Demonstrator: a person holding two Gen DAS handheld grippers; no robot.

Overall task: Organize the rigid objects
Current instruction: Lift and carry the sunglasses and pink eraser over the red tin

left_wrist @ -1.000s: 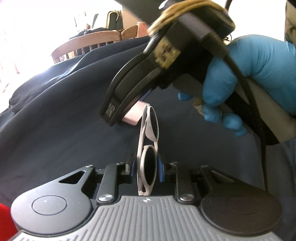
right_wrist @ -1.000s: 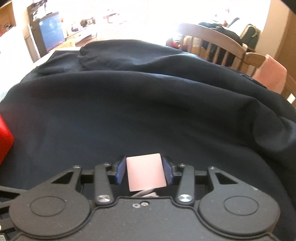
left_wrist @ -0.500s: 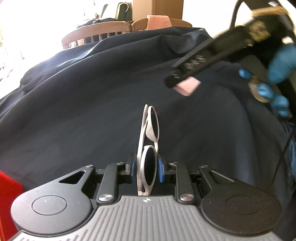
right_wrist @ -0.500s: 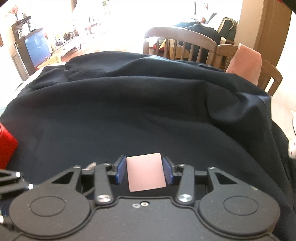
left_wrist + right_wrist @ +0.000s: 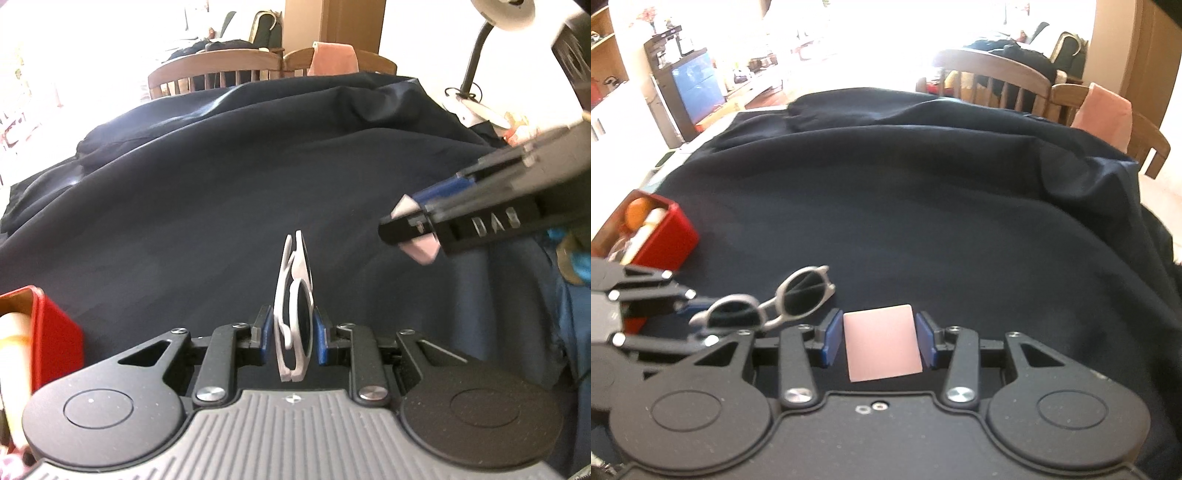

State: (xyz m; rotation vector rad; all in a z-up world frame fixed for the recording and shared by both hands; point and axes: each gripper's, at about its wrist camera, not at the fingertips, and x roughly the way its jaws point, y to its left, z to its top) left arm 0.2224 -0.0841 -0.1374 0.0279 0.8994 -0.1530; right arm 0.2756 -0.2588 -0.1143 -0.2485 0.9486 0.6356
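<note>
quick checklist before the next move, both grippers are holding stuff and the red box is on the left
1. Left hand-held gripper shut on the sunglasses: ok.
2. Right hand-held gripper shut on the pink card: ok.
3. The two grippers apart, not touching: ok.
4. Red box in view, open top up: ok.
5. Room in the box for both items: cannot tell; an orange thing and a white bottle already sit inside.
6. Dark cloth between grippers and box free of snags: ok.

Blown-out window glare (far background), fisheye-bent edges, slight blur
</note>
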